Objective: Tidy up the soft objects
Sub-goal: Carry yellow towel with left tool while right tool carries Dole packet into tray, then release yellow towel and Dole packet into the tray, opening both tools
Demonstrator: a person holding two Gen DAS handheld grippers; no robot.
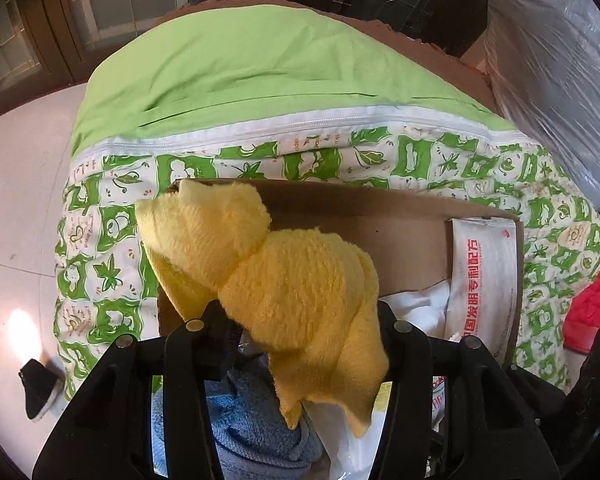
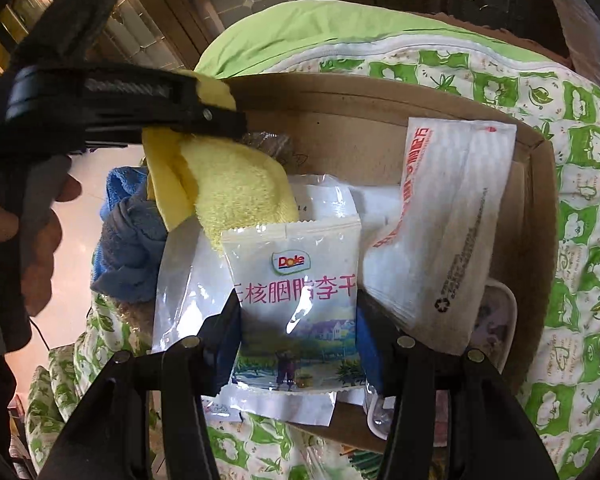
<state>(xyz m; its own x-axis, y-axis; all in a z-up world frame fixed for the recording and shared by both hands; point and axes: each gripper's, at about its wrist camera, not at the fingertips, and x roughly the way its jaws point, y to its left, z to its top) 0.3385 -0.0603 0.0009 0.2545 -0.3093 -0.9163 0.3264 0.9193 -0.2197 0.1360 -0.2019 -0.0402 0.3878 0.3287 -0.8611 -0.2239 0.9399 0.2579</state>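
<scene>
My left tongs [image 1: 300,320] are clamped on one yellow towel [image 1: 284,280], which bunches up over the near left corner of the cardboard box [image 1: 380,216] and droops toward its inside. My right tongs [image 2: 298,320] are closed on one Dole snack packet [image 2: 296,280], held upright over the box [image 2: 540,208] at about six o'clock. Inside the box I count one blue towel [image 2: 128,248] at nine o'clock under the yellow towel [image 2: 236,192], one long white sachet [image 2: 440,216] with red print leaning on the wall at three o'clock, and at least one clear plastic bag [image 2: 188,288] behind the packet. The box sits on a green-patterned quilt [image 1: 112,248].
</scene>
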